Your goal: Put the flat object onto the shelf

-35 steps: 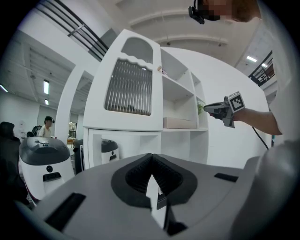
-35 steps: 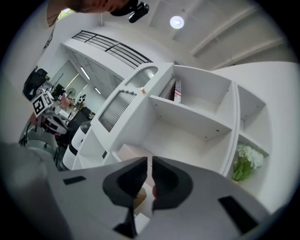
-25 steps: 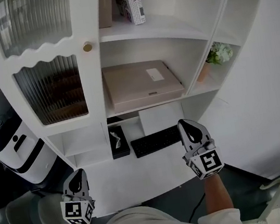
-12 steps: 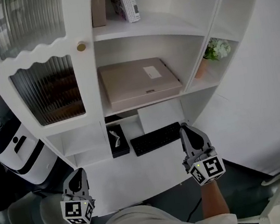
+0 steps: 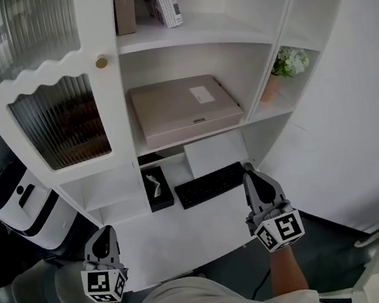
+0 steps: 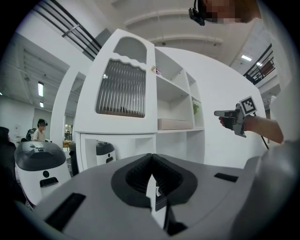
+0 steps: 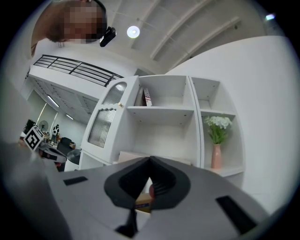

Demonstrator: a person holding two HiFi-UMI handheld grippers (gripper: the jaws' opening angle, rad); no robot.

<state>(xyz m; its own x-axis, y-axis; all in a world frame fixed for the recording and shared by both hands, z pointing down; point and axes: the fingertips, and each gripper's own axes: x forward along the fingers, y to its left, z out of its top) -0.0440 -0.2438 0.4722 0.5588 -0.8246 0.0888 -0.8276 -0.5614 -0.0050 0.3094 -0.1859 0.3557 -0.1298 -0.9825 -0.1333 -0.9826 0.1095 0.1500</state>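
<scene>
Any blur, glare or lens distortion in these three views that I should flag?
Head view: evenly lit and sharp, though the straight edges of the white shelf unit bow outward. Left gripper view: heavy fisheye with dark corners; the left tongs, close to the lens, look soft. Right gripper view: same fisheye, and a round ceiling lamp glares mildly at the top.

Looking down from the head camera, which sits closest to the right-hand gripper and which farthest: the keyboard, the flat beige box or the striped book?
1. The keyboard, on the desk, just left of the right gripper.
2. The flat beige box, lying on the middle shelf above.
3. The striped book, standing on the top shelf, farthest.
</scene>
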